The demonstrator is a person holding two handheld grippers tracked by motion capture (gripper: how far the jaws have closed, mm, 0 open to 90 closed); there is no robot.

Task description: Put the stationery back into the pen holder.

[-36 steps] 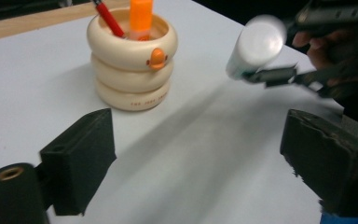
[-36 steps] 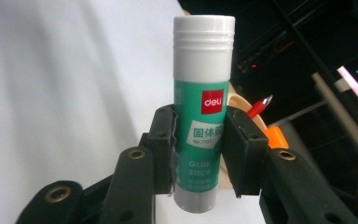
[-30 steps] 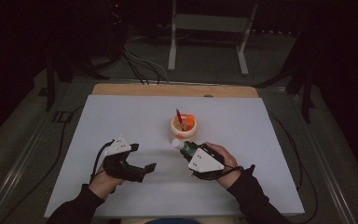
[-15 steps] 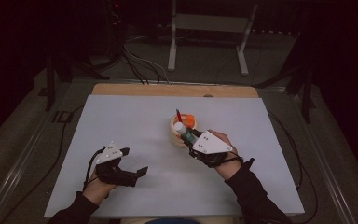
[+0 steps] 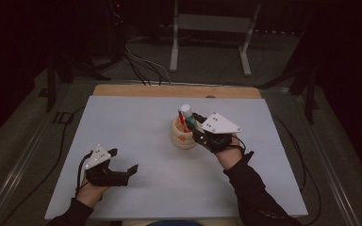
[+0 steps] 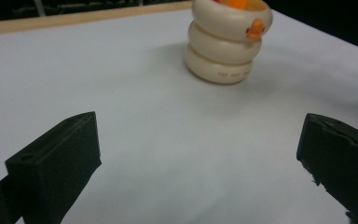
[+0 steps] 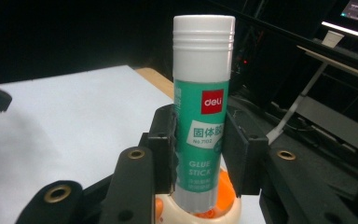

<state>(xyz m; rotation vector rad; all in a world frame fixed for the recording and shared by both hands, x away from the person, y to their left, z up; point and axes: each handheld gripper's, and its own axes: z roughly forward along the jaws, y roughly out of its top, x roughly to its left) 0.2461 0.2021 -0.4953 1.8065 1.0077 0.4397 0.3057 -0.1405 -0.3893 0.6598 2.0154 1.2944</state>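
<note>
The glue stick (image 7: 203,121) is clamped upright by the right gripper (image 7: 199,144) over the holder (image 5: 184,134). It should be lowered straight in, clear of the rim. The left gripper (image 5: 122,165) is held wide open, empty.

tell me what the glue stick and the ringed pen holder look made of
Glue stick: likely smooth plastic, with a ridged white cap and a glossy printed green label. Pen holder: cream stacked rings with a soft, even sheen and an orange beak, probably matte plastic or glazed ceramic; the look leaves it open.
</note>
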